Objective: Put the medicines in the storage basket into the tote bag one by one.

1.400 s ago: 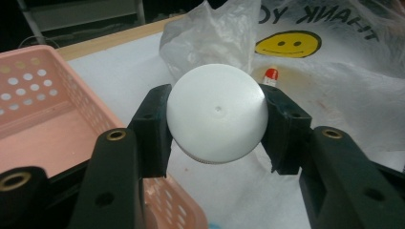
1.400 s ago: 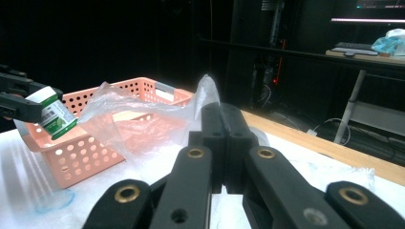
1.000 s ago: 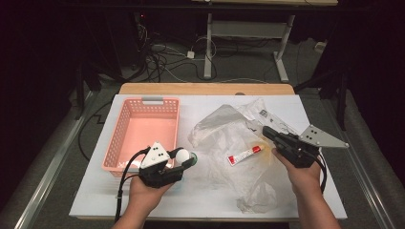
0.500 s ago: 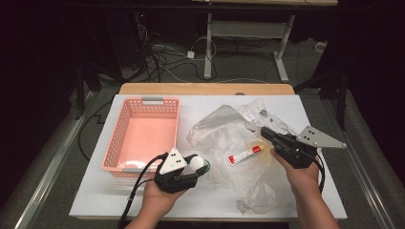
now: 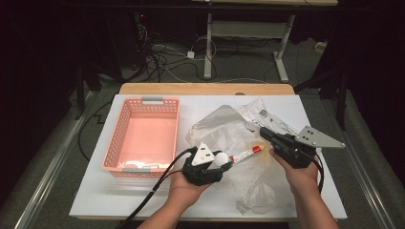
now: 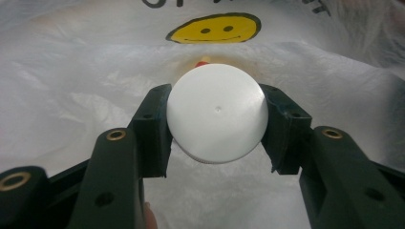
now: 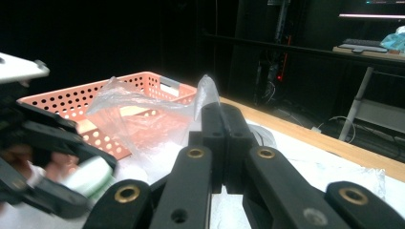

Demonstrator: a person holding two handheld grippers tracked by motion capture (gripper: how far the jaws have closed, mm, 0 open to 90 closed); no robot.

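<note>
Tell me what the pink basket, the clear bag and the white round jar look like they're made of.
Pink basket: likely moulded plastic, matte, with perforated walls. Clear bag: thin plastic film, glossy, crinkled and see-through. White round jar: probably smooth plastic, satin finish, with a tiny moulding dimple at the centre.

Lab recording bay: dark surround, white-topped table (image 5: pixel 143 200), loose floor cables (image 5: pixel 162 52), metal desk frame (image 5: pixel 248 33) behind.
</note>
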